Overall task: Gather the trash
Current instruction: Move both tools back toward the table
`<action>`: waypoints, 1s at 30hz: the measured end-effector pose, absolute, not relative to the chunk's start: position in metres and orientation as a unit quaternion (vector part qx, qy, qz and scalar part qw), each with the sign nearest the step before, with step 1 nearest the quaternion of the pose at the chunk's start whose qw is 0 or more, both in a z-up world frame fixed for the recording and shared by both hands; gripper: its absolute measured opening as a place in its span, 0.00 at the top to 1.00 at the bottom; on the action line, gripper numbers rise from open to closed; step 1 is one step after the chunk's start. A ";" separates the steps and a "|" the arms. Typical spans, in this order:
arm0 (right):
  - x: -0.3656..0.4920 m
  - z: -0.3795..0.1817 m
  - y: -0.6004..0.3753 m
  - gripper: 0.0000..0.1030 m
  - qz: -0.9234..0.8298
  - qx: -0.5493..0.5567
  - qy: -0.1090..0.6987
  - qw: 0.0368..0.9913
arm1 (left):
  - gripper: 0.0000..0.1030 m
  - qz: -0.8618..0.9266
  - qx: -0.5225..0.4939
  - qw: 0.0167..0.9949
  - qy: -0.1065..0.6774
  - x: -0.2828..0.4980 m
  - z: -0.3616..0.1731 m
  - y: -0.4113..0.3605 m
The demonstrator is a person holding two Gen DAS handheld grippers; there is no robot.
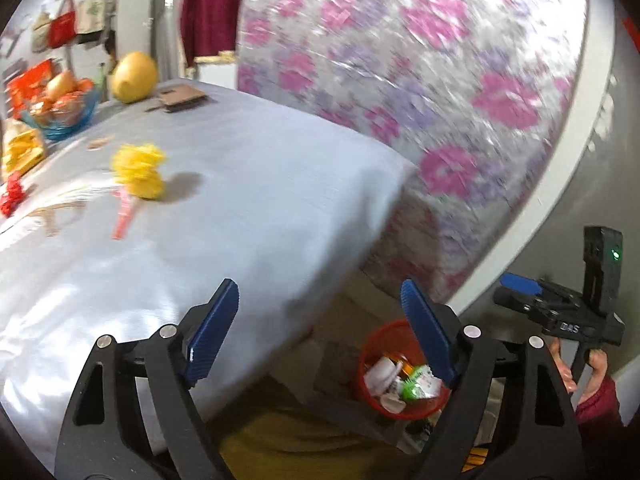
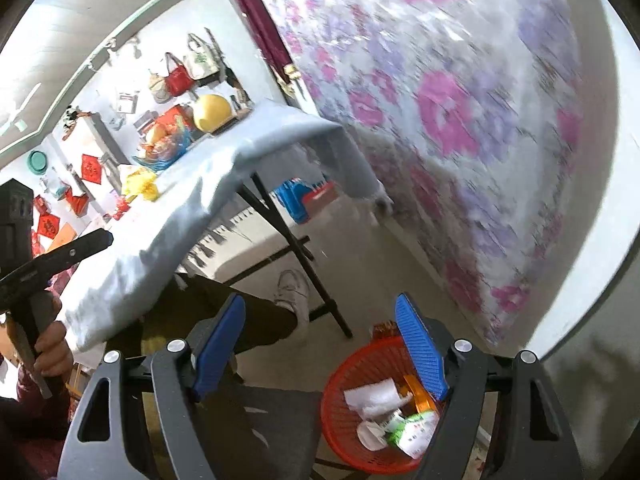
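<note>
My left gripper (image 1: 320,296) is open and empty, held over the near corner of the table (image 1: 240,200). My right gripper (image 2: 320,316) is open and empty, above the floor beside the red trash basket (image 2: 340,440). The basket (image 1: 368,392) holds white paper scraps and a green-and-white wrapper (image 2: 412,432). On the table lie crumpled yellow paper (image 1: 138,170), a pink wrapper strip (image 1: 124,216) and red crumpled scraps (image 1: 12,196). The right gripper also shows in the left wrist view (image 1: 520,284), and the left one in the right wrist view (image 2: 96,240).
A blue glass bowl of fruit and snacks (image 1: 60,108), a yellow pomelo (image 1: 134,76), cardboard pieces (image 1: 180,98) and a yellow packet (image 1: 22,150) sit on the table's far side. A floral curtain (image 1: 400,80) hangs to the right. Table legs (image 2: 296,252) and my shoe (image 2: 294,292) are below.
</note>
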State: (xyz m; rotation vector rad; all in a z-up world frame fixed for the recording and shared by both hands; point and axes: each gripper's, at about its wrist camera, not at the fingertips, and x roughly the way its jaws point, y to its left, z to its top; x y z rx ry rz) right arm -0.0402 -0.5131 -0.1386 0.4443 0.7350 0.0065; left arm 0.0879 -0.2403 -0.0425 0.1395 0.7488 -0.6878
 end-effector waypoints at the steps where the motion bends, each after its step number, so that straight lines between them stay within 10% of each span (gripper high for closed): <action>1: -0.038 -0.134 -0.509 0.24 0.007 0.213 0.352 0.911 | 0.19 -0.319 0.062 0.877 0.355 0.092 -0.039 -0.231; 30: 0.155 -0.049 -0.305 0.08 0.178 0.077 0.329 0.924 | 0.10 -0.051 -0.034 0.923 0.381 0.277 -0.014 0.019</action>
